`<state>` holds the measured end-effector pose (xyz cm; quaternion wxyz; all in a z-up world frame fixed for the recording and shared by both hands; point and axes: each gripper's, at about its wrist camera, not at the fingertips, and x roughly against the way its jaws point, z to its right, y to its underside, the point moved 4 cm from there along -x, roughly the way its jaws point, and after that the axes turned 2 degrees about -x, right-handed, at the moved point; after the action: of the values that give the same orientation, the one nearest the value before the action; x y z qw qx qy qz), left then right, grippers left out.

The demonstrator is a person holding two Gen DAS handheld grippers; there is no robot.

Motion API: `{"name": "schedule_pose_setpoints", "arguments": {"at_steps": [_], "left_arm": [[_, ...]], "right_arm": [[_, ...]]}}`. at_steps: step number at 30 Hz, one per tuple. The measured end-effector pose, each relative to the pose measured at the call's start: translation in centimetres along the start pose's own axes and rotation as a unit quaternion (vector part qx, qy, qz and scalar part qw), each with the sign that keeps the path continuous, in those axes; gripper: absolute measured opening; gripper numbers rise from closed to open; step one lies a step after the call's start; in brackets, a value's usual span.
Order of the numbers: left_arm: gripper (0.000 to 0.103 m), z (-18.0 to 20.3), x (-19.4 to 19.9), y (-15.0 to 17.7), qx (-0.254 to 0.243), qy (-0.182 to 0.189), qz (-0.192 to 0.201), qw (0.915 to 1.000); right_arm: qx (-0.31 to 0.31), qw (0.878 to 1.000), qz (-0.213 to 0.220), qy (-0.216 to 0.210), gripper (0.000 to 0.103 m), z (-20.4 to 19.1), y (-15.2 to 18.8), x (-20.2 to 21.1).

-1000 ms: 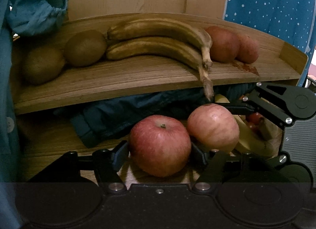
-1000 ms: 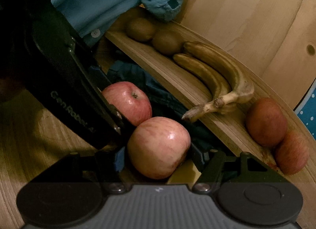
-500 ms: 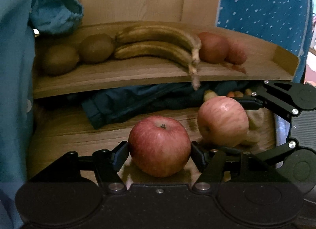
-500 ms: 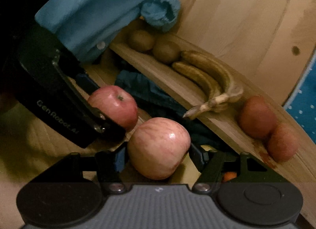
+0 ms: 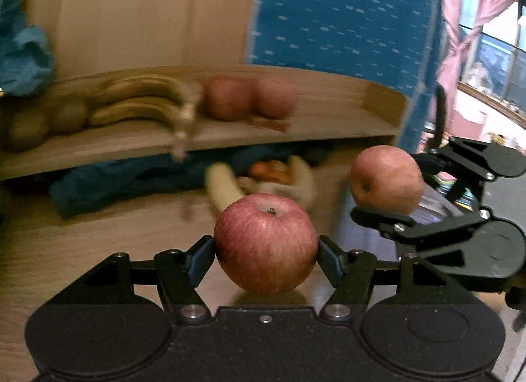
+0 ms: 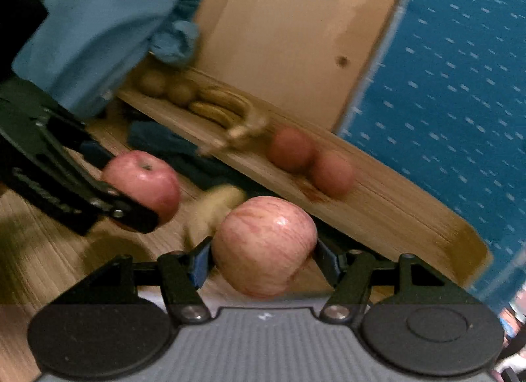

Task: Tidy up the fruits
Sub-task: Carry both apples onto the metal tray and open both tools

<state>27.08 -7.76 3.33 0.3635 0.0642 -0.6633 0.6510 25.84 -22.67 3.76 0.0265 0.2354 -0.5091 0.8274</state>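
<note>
My left gripper is shut on a red apple, held above the wooden floor surface. My right gripper is shut on a paler streaked apple; that apple also shows in the left wrist view, to the right and lifted. The left gripper's apple shows in the right wrist view. A curved wooden shelf holds two kiwis, two brown bananas and two apples.
Under the shelf lie a dark blue cloth, a pale banana and small orange fruit. A light blue garment hangs at left. A blue dotted panel stands behind the shelf at right.
Both grippers have pulled back and risen away from the shelf with their apples. The right gripper and its apple moved further right and higher in the left wrist view.
</note>
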Motion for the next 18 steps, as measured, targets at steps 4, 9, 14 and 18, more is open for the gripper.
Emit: {"name": "schedule_pose_setpoints", "arguments": {"at_steps": [4,9,14,18], "left_arm": [[0.069,3.4,-0.2,0.6,-0.012,0.027,-0.006,0.9995],[0.069,6.1,-0.9,2.2,-0.027,0.039,-0.028,0.9985],[0.069,6.6,-1.3,3.4,-0.024,0.036,-0.048,0.9979],[0.069,6.8,-1.6,3.8,-0.026,0.036,-0.055,0.9975]], "right_arm": [[-0.019,1.0,-0.014,0.007,0.07,1.1,2.2,1.1],[-0.031,0.999,-0.03,-0.01,0.07,0.8,4.3,1.1],[-0.038,0.998,-0.043,-0.02,0.07,0.7,6.0,0.8],[-0.043,0.998,-0.048,-0.021,0.07,0.8,6.7,0.8]]}}
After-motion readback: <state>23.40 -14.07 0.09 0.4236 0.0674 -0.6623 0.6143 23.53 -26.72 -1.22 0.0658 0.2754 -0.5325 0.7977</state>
